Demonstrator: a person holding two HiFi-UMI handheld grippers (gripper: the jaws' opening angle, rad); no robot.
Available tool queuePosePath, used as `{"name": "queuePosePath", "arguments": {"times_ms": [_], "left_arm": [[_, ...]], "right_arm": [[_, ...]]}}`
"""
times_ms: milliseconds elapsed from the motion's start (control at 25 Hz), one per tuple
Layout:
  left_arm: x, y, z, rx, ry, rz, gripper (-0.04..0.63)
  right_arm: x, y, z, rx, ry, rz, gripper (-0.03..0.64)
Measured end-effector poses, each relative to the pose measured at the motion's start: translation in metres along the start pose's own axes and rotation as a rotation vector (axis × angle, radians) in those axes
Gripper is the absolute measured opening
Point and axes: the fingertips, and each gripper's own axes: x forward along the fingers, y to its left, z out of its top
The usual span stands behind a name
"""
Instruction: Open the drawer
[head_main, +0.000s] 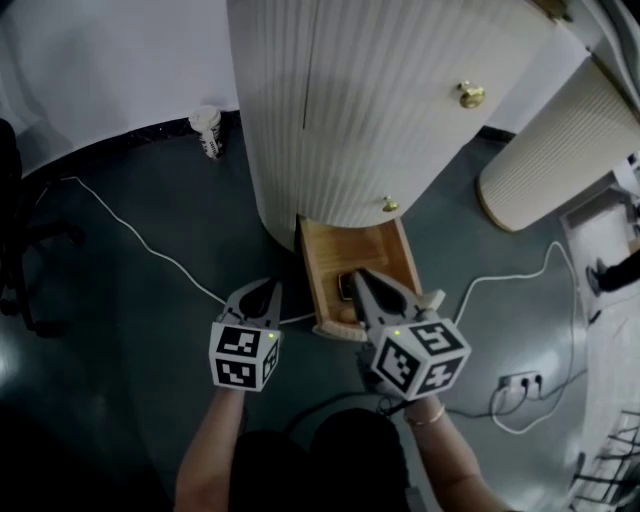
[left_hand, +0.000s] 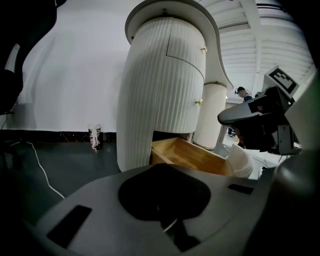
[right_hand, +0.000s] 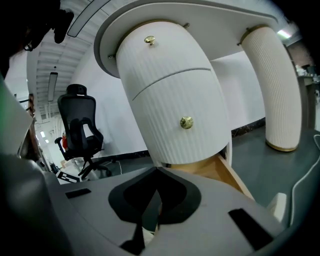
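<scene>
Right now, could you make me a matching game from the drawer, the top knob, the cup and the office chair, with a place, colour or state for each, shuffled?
Things:
1. bottom drawer
2. top knob
3. cup
4. office chair

Place, colour or state:
A. standing on the floor by the wall
B. pulled out, wood showing inside
C. shiny gold
D. black

Pairs: 1-B, 2-C, 3-A, 4-D
</scene>
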Motion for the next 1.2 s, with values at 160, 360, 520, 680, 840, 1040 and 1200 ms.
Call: {"name": "queuePosePath", "arguments": {"times_ms": [160,360,520,680,840,1040,1200], "left_arm": [[-0.003,0.001,0.001,0.007,-0.005,0.013,0.003],[-0.01,0.005,0.004,0.009,-0.019,0.03,0.003],[-0.014,0.01,0.006,0.0,-0.032,0.043,0.003],[-0.018,0.012,0.005,-0.014,-0.039,0.054,0.003],[-0.019,0.015,0.007,-0.019,-0.05,0.061,0.003],[-0.022,0.018,0.009,-0.022,-0.059,0.069,0.003],[-0.024,0.022,0.009,-0.021,-0.066,0.077,0.003]], "right_arm": [[0.016,0.011,-0.001,-0.043,-0.02,0.033,0.005],[0.024,0.021,-0.009,-0.145,-0.048,0.052,0.003],[0.03,0.02,-0.017,-0.152,-0.051,0.04,0.003],[0.029,0.025,-0.019,-0.202,-0.05,0.058,0.003],[0.03,0.025,-0.021,-0.206,-0.046,0.047,0.003],[0.03,0.024,-0.025,-0.228,-0.034,0.026,0.003],[0.033,0.024,-0.026,-0.243,-0.03,0.013,0.003]]}}
